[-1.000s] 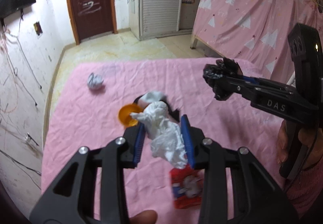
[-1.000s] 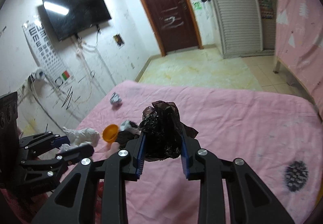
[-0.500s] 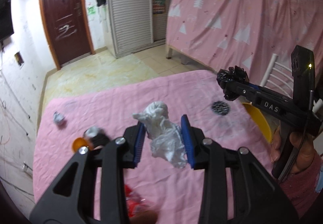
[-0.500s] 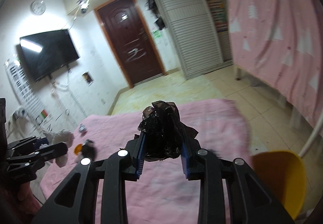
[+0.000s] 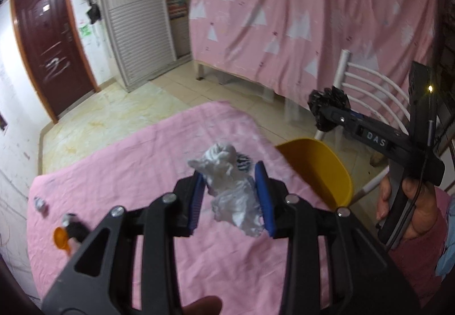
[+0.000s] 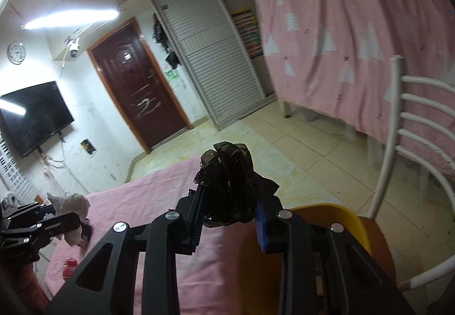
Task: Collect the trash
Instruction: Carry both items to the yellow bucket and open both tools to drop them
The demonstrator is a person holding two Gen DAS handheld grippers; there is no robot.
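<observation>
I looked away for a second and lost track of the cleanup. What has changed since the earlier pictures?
Both tools swung away from the middle of the pink sheet towards the yellow bin at its edge, which has come into both views. Nothing was grabbed or released: the left tool still clamps the white crumpled paper, the right tool the black plastic wad. The orange cup stayed put.

Crumpled paper, crinkled plastic film, matt cloth

The white crumpled tissue paper wad (image 5: 233, 195) looks soft and matt; the black crinkled plastic film wad (image 6: 230, 187) glints glossy. The wrinkled pink cloth cover (image 5: 136, 161) is matt, the yellow plastic bin (image 5: 321, 170) smooth, and the black plastic tongs (image 5: 230, 198) have ribbed blue pads (image 5: 263, 201).
</observation>
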